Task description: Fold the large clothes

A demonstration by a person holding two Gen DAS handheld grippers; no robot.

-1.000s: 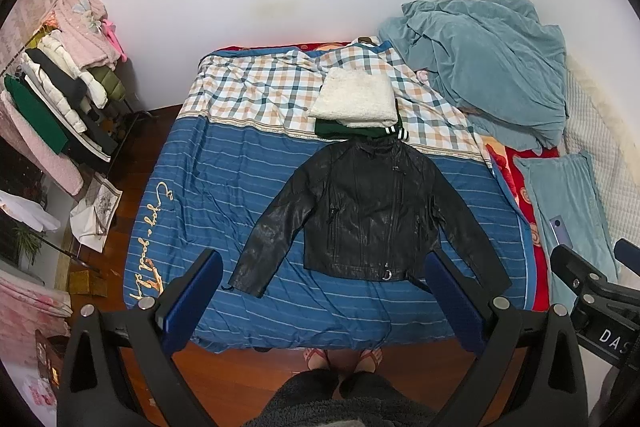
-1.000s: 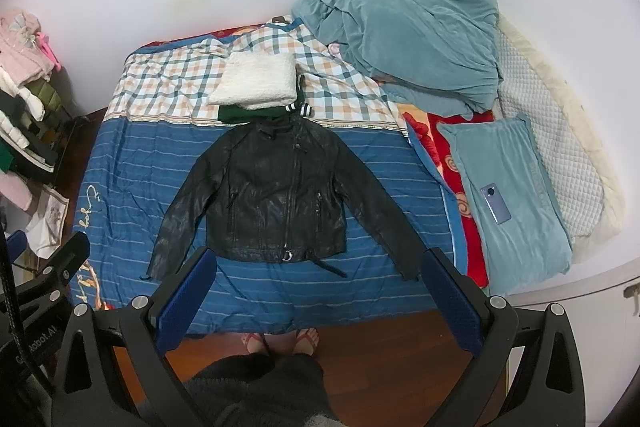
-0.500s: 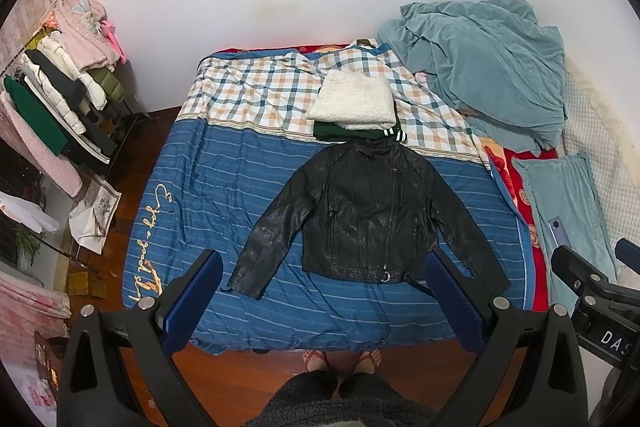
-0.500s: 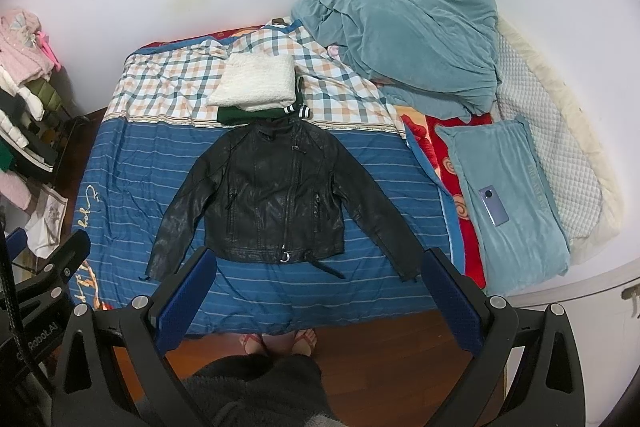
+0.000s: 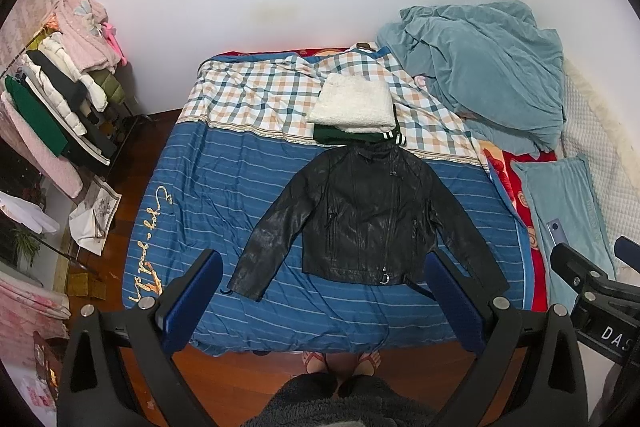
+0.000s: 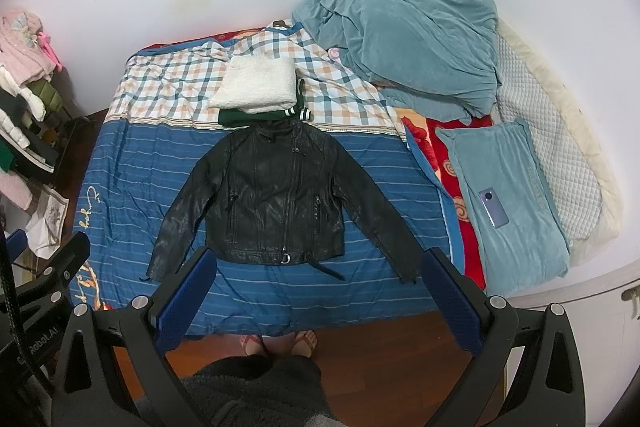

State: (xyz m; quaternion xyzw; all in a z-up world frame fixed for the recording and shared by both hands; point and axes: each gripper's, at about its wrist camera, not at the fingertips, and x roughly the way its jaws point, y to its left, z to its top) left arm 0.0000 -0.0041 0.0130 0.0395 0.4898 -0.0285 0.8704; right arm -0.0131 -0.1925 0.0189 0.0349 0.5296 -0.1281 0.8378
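A black leather jacket point(image 5: 364, 215) point(image 6: 276, 195) lies flat and face up on the blue striped bed, sleeves spread out to both sides, collar toward the wall. My left gripper point(image 5: 320, 291) hangs open high above the bed's near edge, nothing between its blue pads. My right gripper point(image 6: 316, 287) is open too, held at a similar height above the jacket's hem. Neither touches the jacket. Just beyond the collar sits a folded white fleece point(image 5: 354, 103) point(image 6: 256, 87) on top of a folded green garment point(image 5: 352, 137).
A crumpled teal blanket point(image 6: 408, 31) fills the bed's far right. A teal pillow point(image 6: 508, 195) with a phone point(image 6: 494, 207) lies at the right. A clothes rack point(image 5: 52, 99) stands left of the bed. The person's feet point(image 6: 280, 343) stand on the wooden floor at the bed's foot.
Both views have shifted very slightly, with the jacket sitting a touch higher in frame. Both grippers remain open and the jacket has not moved.
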